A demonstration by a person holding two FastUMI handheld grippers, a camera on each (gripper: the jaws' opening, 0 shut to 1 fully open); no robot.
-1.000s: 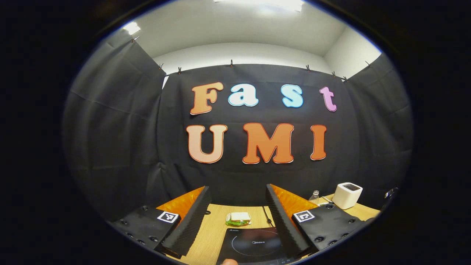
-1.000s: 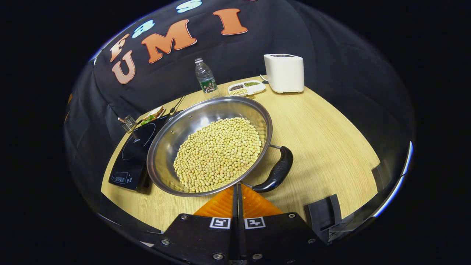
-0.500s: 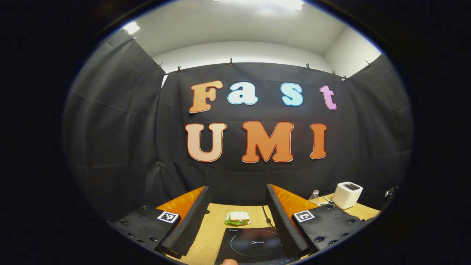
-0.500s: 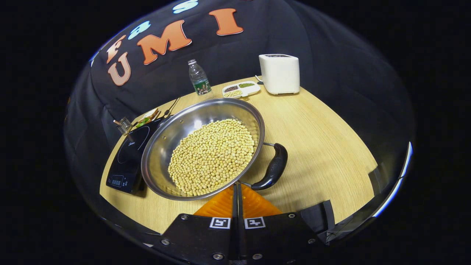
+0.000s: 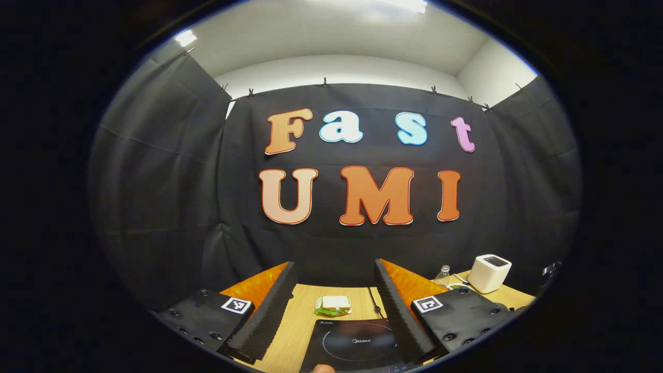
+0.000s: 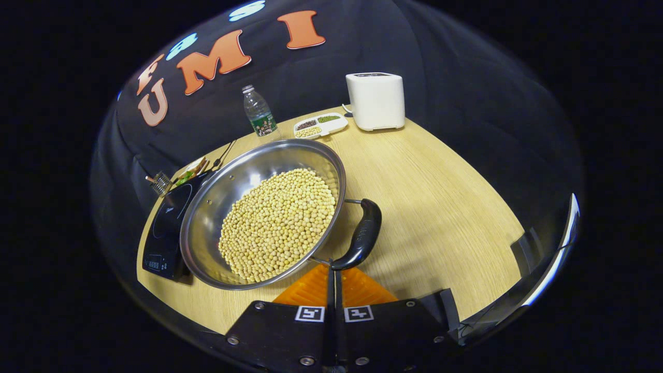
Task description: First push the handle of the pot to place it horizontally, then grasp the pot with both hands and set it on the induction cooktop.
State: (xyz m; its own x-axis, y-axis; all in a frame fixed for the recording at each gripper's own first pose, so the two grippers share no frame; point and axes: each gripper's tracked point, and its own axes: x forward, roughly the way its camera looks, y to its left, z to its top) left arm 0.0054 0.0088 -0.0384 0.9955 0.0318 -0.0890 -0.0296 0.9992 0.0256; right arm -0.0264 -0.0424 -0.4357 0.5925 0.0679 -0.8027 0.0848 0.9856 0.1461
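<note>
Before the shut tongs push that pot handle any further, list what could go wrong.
1. The wide steel pot is heaped with loose yellow soybeans; a jerky push or a tilted lift could spill them.
2. The right tongs meet only the near end of the curved black handle, so they may slip off.
3. The pot's far rim already overlaps the black induction cooktop, so a spinning pot might nudge it.

— What is cut off or covered?

— In the left gripper view, the black induction cooktop (image 5: 352, 346) runs under the picture's lower edge, and one finger hides its right corner. In the right gripper view, the steel pot of yellow beans (image 6: 264, 212) covers the cooktop's right part.

— Anything too small?

— The white divided tray (image 6: 320, 125) holds dark, green and pale bits, too small to name.
</note>
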